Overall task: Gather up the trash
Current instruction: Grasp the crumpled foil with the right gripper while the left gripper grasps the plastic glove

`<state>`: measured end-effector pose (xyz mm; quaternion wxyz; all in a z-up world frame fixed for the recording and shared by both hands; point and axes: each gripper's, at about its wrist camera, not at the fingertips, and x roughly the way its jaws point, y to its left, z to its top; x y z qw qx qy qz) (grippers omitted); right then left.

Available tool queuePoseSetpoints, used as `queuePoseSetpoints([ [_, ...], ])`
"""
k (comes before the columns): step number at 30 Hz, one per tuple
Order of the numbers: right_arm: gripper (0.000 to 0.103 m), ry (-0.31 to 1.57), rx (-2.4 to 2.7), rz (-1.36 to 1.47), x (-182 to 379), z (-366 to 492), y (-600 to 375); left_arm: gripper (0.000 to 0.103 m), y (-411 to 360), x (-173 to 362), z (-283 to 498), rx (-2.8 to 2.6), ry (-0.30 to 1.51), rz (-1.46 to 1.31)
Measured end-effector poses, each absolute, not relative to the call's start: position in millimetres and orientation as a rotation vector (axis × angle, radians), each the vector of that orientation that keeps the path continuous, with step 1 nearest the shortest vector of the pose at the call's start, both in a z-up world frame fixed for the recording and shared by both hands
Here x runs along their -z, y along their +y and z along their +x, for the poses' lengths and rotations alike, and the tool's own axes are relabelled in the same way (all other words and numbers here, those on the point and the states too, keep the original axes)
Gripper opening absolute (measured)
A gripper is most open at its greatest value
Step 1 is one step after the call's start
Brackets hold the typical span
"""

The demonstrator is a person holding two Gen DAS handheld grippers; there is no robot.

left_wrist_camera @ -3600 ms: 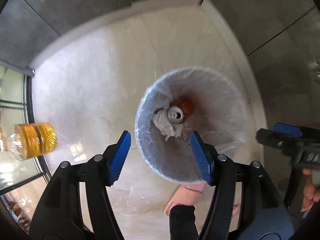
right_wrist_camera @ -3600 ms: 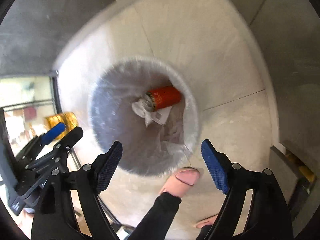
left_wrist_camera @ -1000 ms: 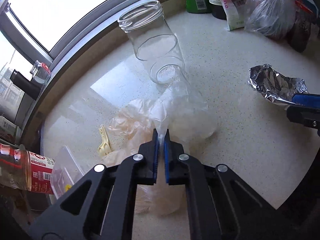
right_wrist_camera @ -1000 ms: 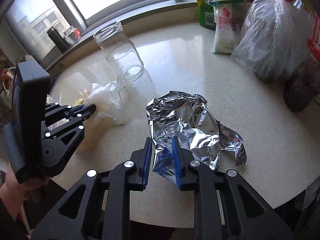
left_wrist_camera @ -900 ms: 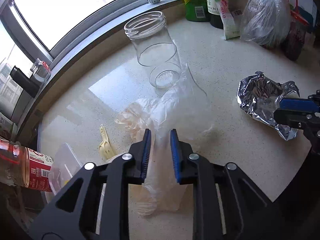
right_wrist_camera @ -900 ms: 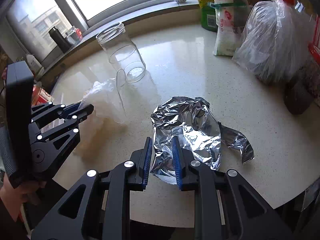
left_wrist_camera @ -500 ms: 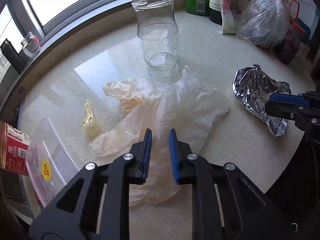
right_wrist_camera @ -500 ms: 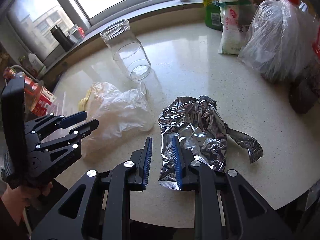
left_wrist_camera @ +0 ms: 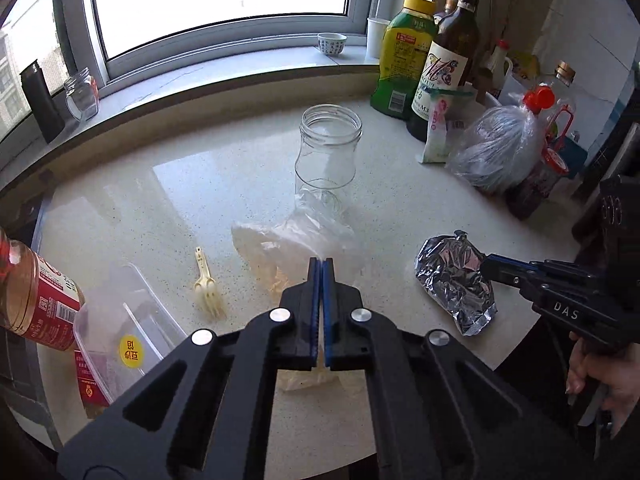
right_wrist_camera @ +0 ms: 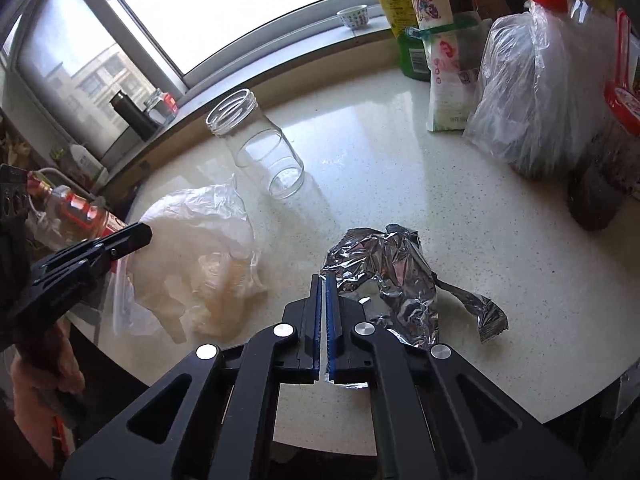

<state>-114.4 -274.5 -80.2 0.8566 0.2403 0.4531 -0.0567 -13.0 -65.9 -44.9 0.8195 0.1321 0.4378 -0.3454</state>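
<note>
The left gripper (left_wrist_camera: 320, 264) has its blue pads clenched together above the crumpled clear plastic bag (left_wrist_camera: 296, 236). The bag lies in the middle of the pale stone worktop (left_wrist_camera: 400, 208), towards its near edge. Whether a fold of the film is caught between the pads cannot be told.

The right gripper (right_wrist_camera: 323, 280) is likewise clenched. Its tips sit at the left edge of the crushed foil wrapper (right_wrist_camera: 388, 272), which lies near the worktop's near right edge. The right finger covers part of the foil, so it is unclear whether any foil is pinched. A hand (left_wrist_camera: 600, 372) holds this gripper's handle.

An empty glass jar (left_wrist_camera: 328, 152) stands just behind the plastic bag, and the bag's upper fold reaches its base. A cream plastic fork (left_wrist_camera: 208, 284) lies left of the bag. Further left, at the worktop's left edge, are a clear plastic container (left_wrist_camera: 120, 320) and a red-labelled bottle (left_wrist_camera: 36, 304).

At the far right corner stand a green squeeze bottle (left_wrist_camera: 404, 56), a wine bottle (left_wrist_camera: 448, 60) and a knotted bag of dark contents (left_wrist_camera: 496, 152), well apart from the foil. A small cup (left_wrist_camera: 331, 43) sits on the window sill.
</note>
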Motion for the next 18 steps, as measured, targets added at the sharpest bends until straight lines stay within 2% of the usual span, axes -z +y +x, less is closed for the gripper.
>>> queuePoseSetpoints([
  [4,0.003,0.985,0.122,0.479,86.7,-110.2,-271.3,0.000,-56.7,26.1,-9.5,0.726,0.920,0.232],
  [5,0.007,0.998,0.121,0.471,89.7,-110.2,-269.4,0.000,-54.6,22.4,-10.5,0.726,0.914,0.229],
  [7,0.008,1.012,0.130,0.447,95.8,-111.3,-264.8,0.000,-48.1,16.5,-12.3,0.728,0.915,0.222],
  [8,0.014,1.031,0.138,0.429,100.3,-111.1,-261.9,0.000,-46.8,15.6,-13.6,0.729,0.919,0.230],
  [9,0.032,1.045,0.147,0.418,104.6,-111.2,-258.8,0.000,-44.9,15.6,-15.9,0.723,0.921,0.241],
  [11,0.053,1.056,0.170,0.373,111.7,-111.0,-251.1,0.000,-42.0,19.3,-18.4,0.716,0.925,0.251],
  [12,0.057,1.060,0.166,0.358,114.6,-109.9,-246.7,0.000,-40.0,23.1,-19.0,0.711,0.934,0.250],
  [16,0.055,1.092,0.181,0.283,130.2,-101.5,-235.9,0.000,-32.4,36.7,-22.8,0.702,0.975,0.242],
  [17,0.045,1.105,0.194,0.250,133.8,-99.7,-233.7,0.000,-31.4,38.3,-24.6,0.701,0.976,0.248],
  [18,0.029,1.121,0.201,0.230,137.9,-98.2,-233.0,0.000,-30.4,39.1,-26.9,0.700,0.974,0.253],
])
